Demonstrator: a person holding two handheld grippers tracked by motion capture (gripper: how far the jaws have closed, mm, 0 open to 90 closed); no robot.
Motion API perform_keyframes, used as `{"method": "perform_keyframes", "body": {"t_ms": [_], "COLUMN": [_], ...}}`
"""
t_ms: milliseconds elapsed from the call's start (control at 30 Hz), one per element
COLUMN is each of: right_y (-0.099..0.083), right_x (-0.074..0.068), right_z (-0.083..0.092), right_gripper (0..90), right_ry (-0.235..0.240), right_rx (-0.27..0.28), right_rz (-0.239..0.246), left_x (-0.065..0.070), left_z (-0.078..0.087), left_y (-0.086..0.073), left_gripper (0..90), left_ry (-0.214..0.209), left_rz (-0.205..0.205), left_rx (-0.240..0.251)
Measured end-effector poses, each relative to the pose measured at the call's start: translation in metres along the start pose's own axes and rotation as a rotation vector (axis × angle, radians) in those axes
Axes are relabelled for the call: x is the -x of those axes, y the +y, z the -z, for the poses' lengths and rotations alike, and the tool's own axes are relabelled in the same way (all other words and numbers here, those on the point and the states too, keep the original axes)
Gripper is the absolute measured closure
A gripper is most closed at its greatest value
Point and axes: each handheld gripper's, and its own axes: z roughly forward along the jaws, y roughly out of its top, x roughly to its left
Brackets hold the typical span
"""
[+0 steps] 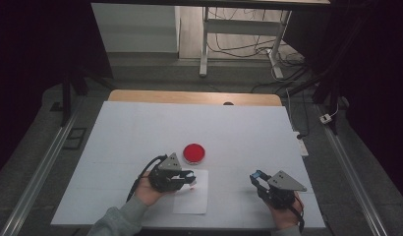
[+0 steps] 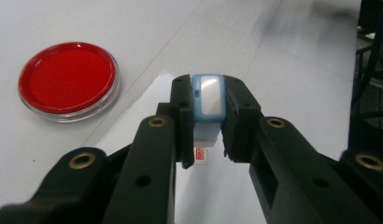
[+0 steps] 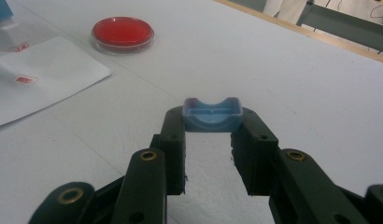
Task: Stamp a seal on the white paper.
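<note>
While the left gripper (image 2: 206,140) clamps it between its jaws, the blue-and-white stamp (image 2: 208,105) stands upright over the white paper sheet (image 1: 192,199); its body is pale blue with a white oblong face and a whitish lower part. Beneath it a small red stamped mark (image 2: 200,155) sits on the sheet, its writing too small to read. Well apart to the right, the right gripper (image 3: 212,140) pinches a shallow blue cap (image 3: 211,115) between its jaws. Beyond the sheet lies a round red ink pad (image 1: 194,153) on the white table (image 1: 248,132).
</note>
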Motion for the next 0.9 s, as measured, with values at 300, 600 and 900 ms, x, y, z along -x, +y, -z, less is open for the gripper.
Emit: {"method": "perform_keyframes", "body": {"t_ms": [300,600,900], "right_y": [0.000,0.000,0.000], "right_x": [0.000,0.000,0.000], "right_z": [0.000,-0.001,-0.001], "right_gripper": [65.9,65.9,65.9], "right_ry": [-0.001,0.002,0.004], "right_rx": [0.000,-0.001,0.001], "right_rz": [0.000,0.001,0.000], "left_x": [-0.001,-0.003,-0.008], "left_z": [0.009,0.018,0.031], "left_y": [0.003,0.005,0.006], "left_gripper": [76.0,75.9,75.9], "left_ry": [0.001,0.007,0.007], "left_rz": [0.012,0.033,0.067], "left_rx": [0.031,0.058,0.087]}}
